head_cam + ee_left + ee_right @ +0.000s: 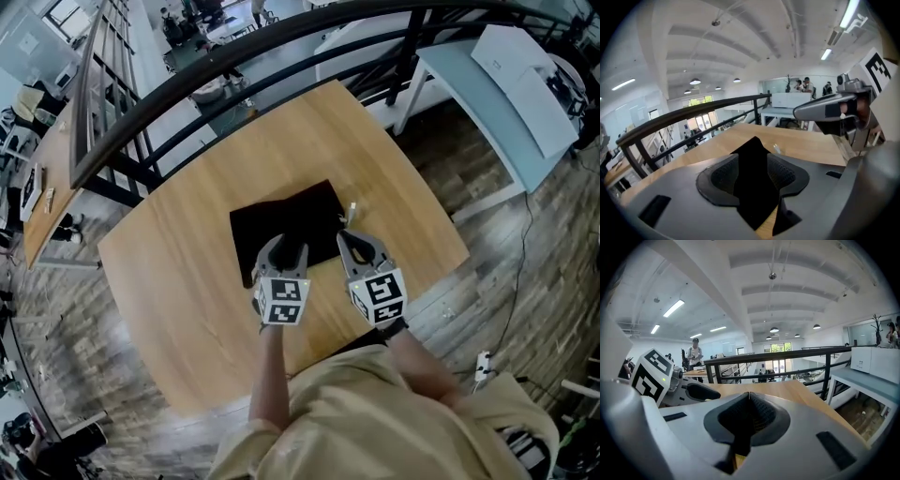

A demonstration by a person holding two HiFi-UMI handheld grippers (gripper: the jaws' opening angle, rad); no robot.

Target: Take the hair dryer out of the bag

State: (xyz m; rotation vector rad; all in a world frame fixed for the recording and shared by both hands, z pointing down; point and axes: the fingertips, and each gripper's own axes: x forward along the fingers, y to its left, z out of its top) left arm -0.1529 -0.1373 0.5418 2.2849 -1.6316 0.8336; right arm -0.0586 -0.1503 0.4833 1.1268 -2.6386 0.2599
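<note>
While hovering at the near edge of the black bag point(300, 211), flat on the table point(169, 281), hair dryer unseen, presumably inside: settle left gripper point(281, 246), jaws parted and empty, on the hem; unclench right gripper point(354, 240), closed on nothing.

Black bag point(281, 211) lies flat at the middle of the wooden table point(178, 281). Left gripper point(286, 247) is over the bag's near edge, jaws apart. Right gripper point(345, 236) is just beside the bag's right corner, near a small white item point(352, 211).
</note>
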